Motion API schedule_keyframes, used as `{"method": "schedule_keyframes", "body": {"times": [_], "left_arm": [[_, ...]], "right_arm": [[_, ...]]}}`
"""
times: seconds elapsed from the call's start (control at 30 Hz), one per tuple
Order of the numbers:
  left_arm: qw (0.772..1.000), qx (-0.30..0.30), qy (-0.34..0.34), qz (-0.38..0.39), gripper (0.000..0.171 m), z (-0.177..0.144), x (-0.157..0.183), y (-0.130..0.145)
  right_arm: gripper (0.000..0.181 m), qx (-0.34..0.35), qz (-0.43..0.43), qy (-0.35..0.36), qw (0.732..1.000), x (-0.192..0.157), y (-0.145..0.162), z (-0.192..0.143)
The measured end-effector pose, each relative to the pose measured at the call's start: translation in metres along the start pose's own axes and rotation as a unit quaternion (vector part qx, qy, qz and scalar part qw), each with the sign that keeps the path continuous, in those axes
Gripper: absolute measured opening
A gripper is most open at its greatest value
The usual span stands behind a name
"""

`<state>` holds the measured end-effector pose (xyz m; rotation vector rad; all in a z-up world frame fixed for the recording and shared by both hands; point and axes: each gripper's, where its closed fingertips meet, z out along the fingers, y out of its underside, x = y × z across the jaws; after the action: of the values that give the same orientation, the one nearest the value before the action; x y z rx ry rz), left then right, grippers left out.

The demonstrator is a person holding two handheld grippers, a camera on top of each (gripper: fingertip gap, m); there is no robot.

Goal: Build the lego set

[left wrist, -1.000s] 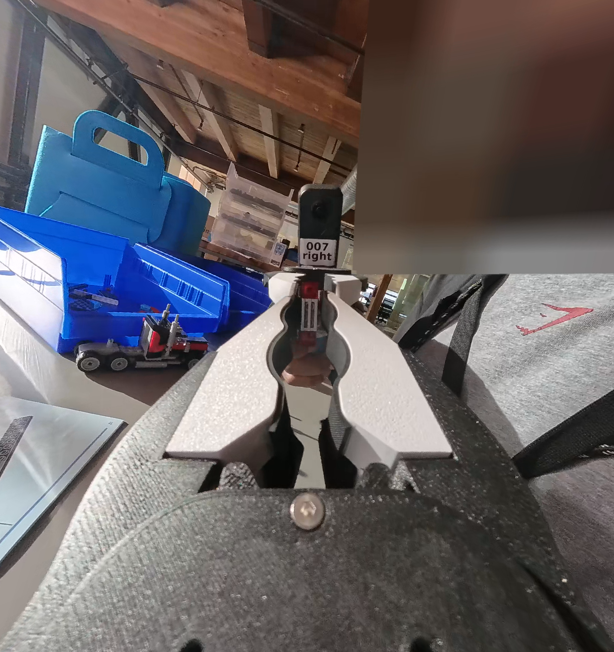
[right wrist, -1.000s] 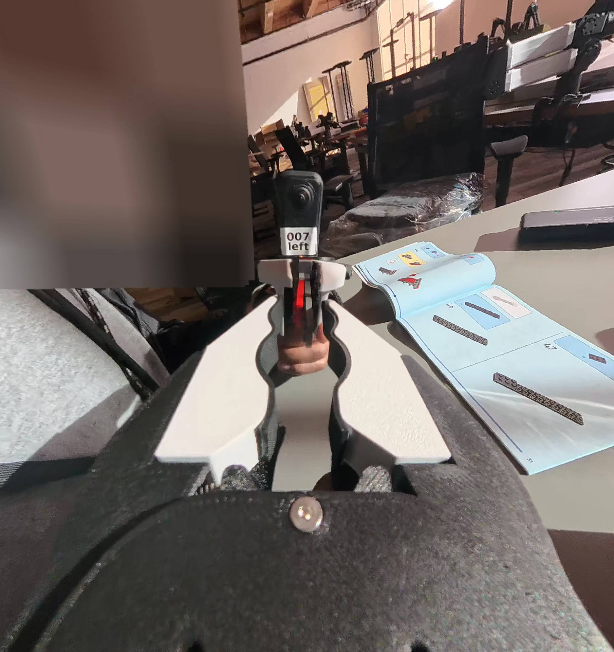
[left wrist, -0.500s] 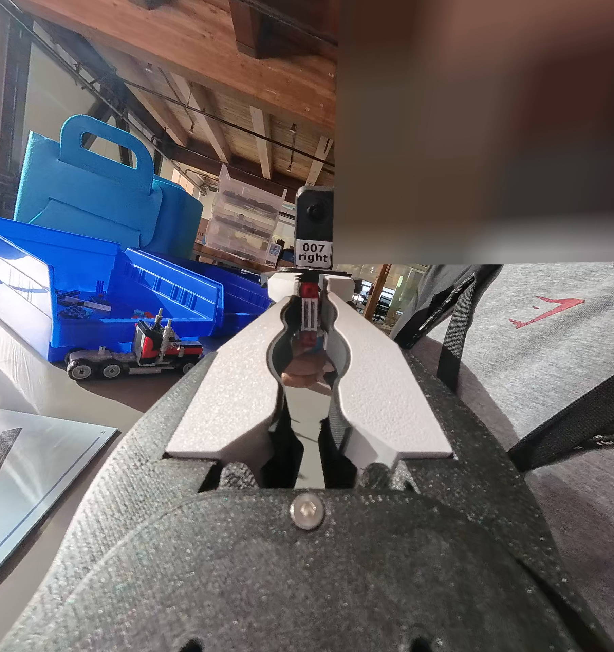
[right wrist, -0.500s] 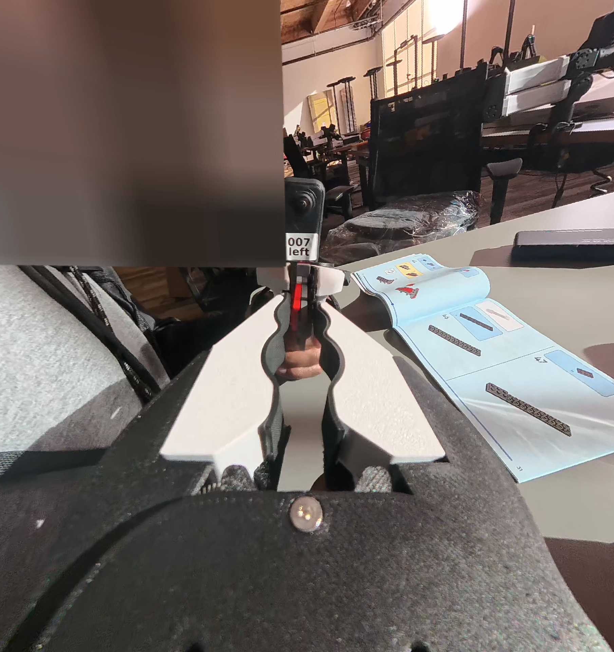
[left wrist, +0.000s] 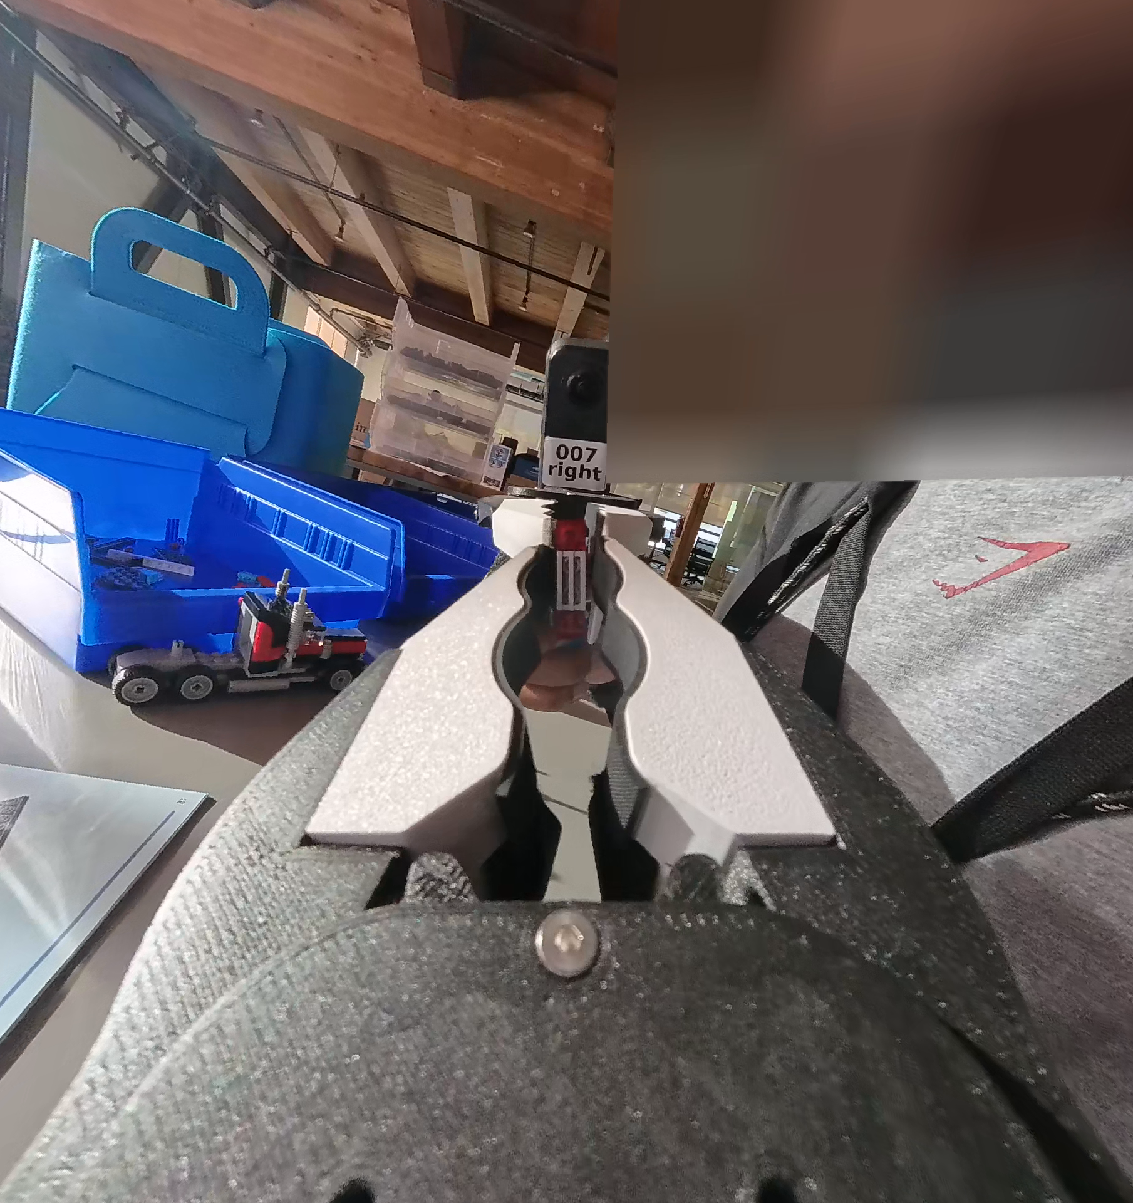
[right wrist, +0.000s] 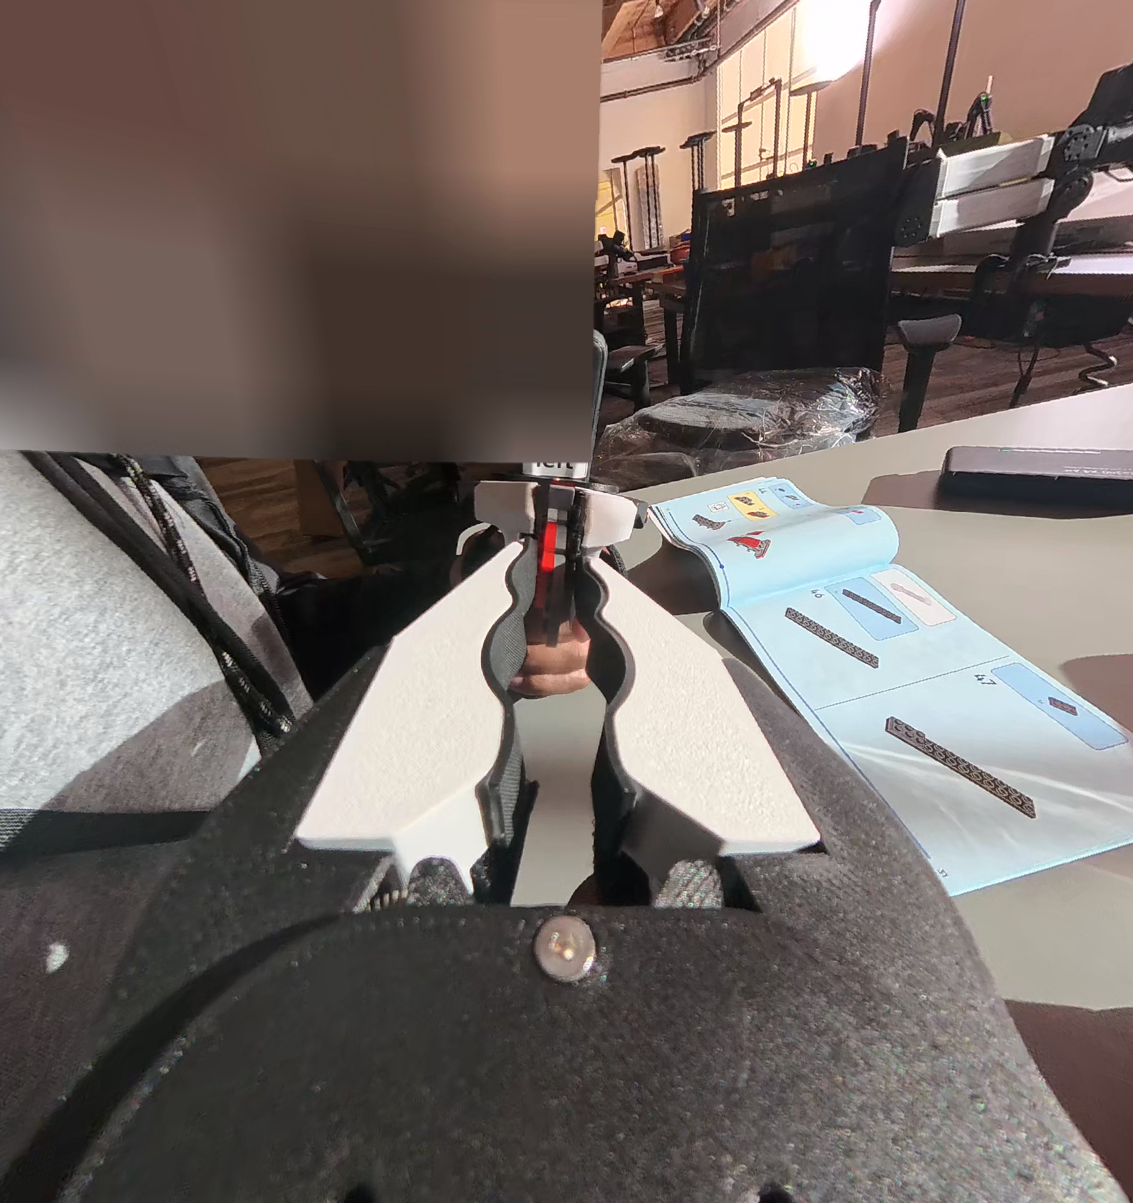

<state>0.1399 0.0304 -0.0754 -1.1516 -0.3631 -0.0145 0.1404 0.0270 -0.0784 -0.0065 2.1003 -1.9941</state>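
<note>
The left gripper (left wrist: 573,573) is clamped on a small Lego sub-assembly (left wrist: 572,576) — red, white and dark pieces pinched edge-on at the fingertips. The right gripper (right wrist: 554,573) faces it tip to tip and is closed on what looks like the same little stack (right wrist: 552,573), though with both sets of fingers crowding it I can't tell exactly where each pair bites. The piece is held in the air between the two tools, in front of the person's grey sweatshirt (left wrist: 1006,618).

Judged from its size, the stack is light and rigid, but smooth plastic can slip sideways under a hard pinch, and stud joints could pop apart if twisted. The best hold is on flat opposing faces, low on the stack, pressing straight along the stud direction.

Beyond the grippers, a finished Lego truck (left wrist: 238,657) stands on the table (left wrist: 179,735) just in front of a blue parts bin (left wrist: 160,521) with loose pieces inside; a blue foam case (left wrist: 160,351) stands behind. An open instruction booklet (right wrist: 876,651) lies flat to the right gripper's right, a dark phone-like slab (right wrist: 1058,475) beyond it. There is bare tabletop between booklet and truck — room enough to set the piece down, with the near table edge close to the person's body.
</note>
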Motion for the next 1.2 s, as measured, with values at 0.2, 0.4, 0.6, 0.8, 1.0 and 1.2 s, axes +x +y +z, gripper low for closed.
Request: {"method": "schedule_keyframes", "body": {"times": [0.2, 0.4, 0.6, 0.8, 1.0, 1.2], "left_arm": [[1.000, -0.003, 0.000, 0.003, 0.014, 0.001, 0.000, 0.001], [1.000, -0.006, -0.021, -0.020, 0.013, 0.000, -0.009, 0.002], [0.975, 0.029, -0.118, -0.185, 0.013, -0.013, -0.051, -0.001], [0.908, 0.089, -0.146, -0.381, 0.014, -0.028, -0.073, 0.011], [0.884, 0.102, -0.142, -0.434, 0.013, -0.026, -0.076, 0.021], [0.875, 0.099, -0.123, -0.458, 0.016, -0.018, -0.072, 0.027]], "right_arm": [[0.013, -0.002, -0.015, -0.002, 1.000, -0.001, 0.001, -0.001], [0.014, -0.001, 0.021, 0.007, 1.000, 0.008, 0.004, 0.000], [0.039, -0.026, -0.115, 0.090, 0.989, 0.035, 0.012, -0.012], [0.040, -0.112, -0.432, 0.158, 0.881, 0.057, 0.029, -0.013], [0.042, -0.149, -0.626, 0.161, 0.749, 0.063, 0.038, 0.001], [0.013, -0.158, -0.664, 0.166, 0.712, 0.067, 0.039, 0.004]]}}
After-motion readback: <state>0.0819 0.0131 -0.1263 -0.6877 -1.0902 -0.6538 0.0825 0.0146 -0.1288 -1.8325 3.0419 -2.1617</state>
